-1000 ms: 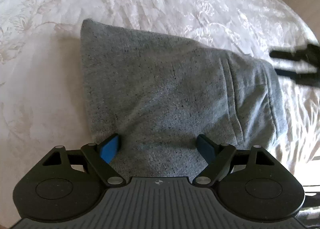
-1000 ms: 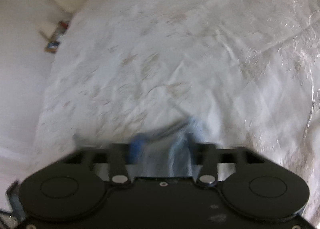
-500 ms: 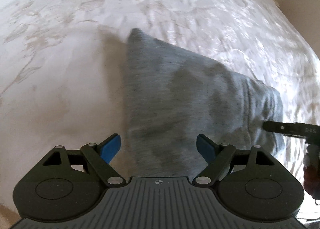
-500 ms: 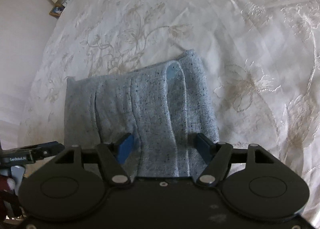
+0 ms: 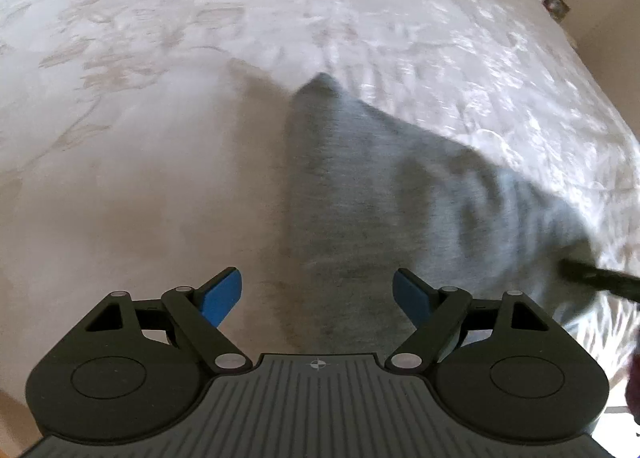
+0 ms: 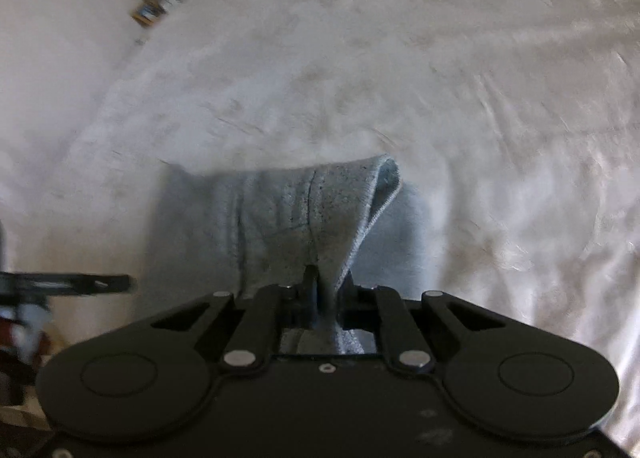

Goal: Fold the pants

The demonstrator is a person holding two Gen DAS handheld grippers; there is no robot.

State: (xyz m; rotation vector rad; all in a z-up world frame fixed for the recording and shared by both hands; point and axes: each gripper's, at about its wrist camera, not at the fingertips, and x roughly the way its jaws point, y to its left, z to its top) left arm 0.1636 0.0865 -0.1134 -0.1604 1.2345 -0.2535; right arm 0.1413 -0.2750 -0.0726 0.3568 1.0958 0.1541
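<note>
The left gripper (image 5: 318,294) is held low over the bed, looking forward and down, with its two blue pads (image 5: 221,293) spread wide and nothing between them. Its body is dark plastic with a ribbed grey plate in the middle. The near edge of the grey pants (image 5: 380,210) lies under the gap, more toward the right pad.

The right gripper (image 6: 326,290) is clenched on a fold of the same pants (image 6: 280,214). Its jaws are pressed together and the cloth is pinched between them, rising in a narrow ridge from the fingers up to a hem corner that curls over and shows a stitched edge.

The pants are a folded bundle of soft heather-grey knit with small dark specks, roughly a rectangle, lying flat on the bedspread (image 5: 140,138). The bedspread is white and a little shiny, with a pale embroidered flower pattern and fine wrinkles. Both views are partly blurred.

In the left wrist view a dark finger of the right gripper (image 5: 600,278) touches the far right end of the bundle. Small objects (image 6: 160,6) lie beyond the bed edge, too blurred to name.
</note>
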